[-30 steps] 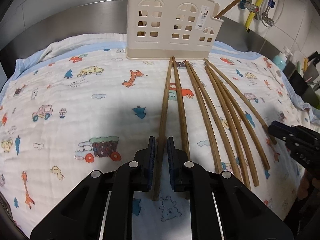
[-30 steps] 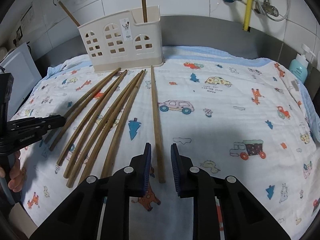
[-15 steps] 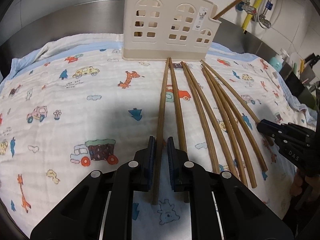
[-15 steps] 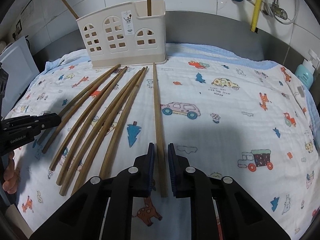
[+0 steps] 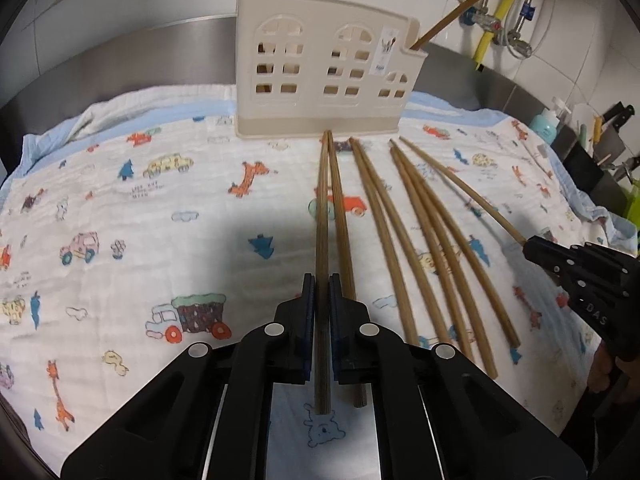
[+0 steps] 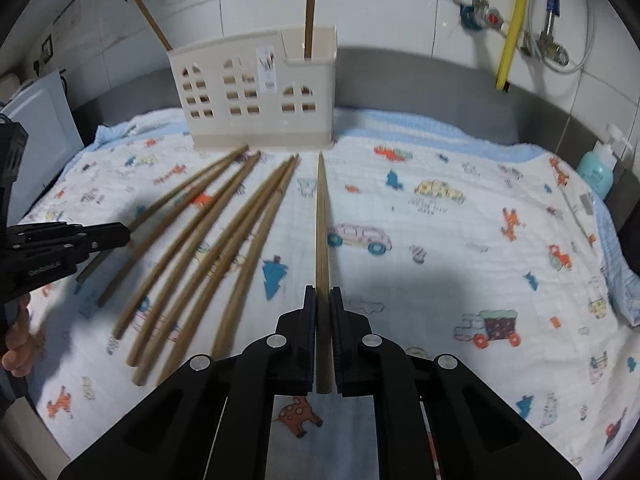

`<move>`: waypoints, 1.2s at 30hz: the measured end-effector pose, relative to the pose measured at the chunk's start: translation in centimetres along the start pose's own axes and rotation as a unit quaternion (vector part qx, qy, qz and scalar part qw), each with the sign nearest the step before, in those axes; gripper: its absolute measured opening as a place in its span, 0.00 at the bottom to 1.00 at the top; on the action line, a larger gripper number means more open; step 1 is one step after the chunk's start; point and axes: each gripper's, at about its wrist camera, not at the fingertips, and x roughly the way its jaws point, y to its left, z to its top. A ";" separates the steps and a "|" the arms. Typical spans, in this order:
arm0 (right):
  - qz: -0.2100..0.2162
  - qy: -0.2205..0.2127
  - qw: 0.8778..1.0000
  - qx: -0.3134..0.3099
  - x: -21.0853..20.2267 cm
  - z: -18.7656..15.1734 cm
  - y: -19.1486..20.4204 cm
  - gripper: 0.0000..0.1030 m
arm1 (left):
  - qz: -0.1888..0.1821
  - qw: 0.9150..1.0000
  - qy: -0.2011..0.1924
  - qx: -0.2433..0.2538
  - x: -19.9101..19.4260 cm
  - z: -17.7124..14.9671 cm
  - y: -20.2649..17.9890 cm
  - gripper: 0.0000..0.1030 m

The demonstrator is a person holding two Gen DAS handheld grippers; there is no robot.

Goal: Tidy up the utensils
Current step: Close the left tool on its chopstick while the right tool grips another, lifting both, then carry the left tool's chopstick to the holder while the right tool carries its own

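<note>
1. One cream holder [image 5: 320, 64] stands at the back of the cartoon cloth [image 5: 160, 240].
2. Two sticks [image 5: 456, 10] stand in the holder.
3. I count eight chopsticks on the cloth, tips toward the holder.
4. The left gripper [image 5: 320, 284] has just squeezed tight on the leftmost chopstick [image 5: 322, 220].
5. The right gripper [image 6: 322, 292] has just squeezed tight on the rightmost chopstick [image 6: 321, 220].
6. Six loose chopsticks [image 5: 384, 232] lie between those two.

Printed cloth [image 5: 120, 208], teal bottle [image 6: 598, 172], yellow hose [image 6: 512, 20] — perhaps knives [image 5: 618, 120] at right.
</note>
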 end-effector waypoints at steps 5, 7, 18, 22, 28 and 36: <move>0.011 -0.034 0.999 -0.001 -2.8 1.5 0.3 0.07 | -0.012 0.999 -0.030 -0.004 -2.2 0.7 -0.1 0.05; 0.016 -0.047 0.999 -0.003 -3.9 2.3 0.4 0.07 | -0.021 0.999 -0.041 -0.004 -3.3 0.9 -0.2 0.05; 0.045 -0.091 0.995 -0.013 -7.9 6.4 1.5 0.07 | -0.042 0.995 -0.093 0.009 -7.6 1.9 -1.0 0.05; 0.053 -0.099 0.993 -0.019 -8.8 7.7 1.7 0.07 | -0.040 0.994 -0.104 0.015 -8.6 2.4 -1.1 0.05; 0.065 -0.112 0.991 -0.033 -10.8 10.8 1.8 0.07 | -0.038 0.993 -0.110 0.018 -9.5 4.2 -0.7 0.05; 0.067 -0.139 0.986 -0.065 -13.8 16.9 1.8 0.07 | -0.027 0.991 -0.124 0.047 -10.9 7.0 -1.3 0.05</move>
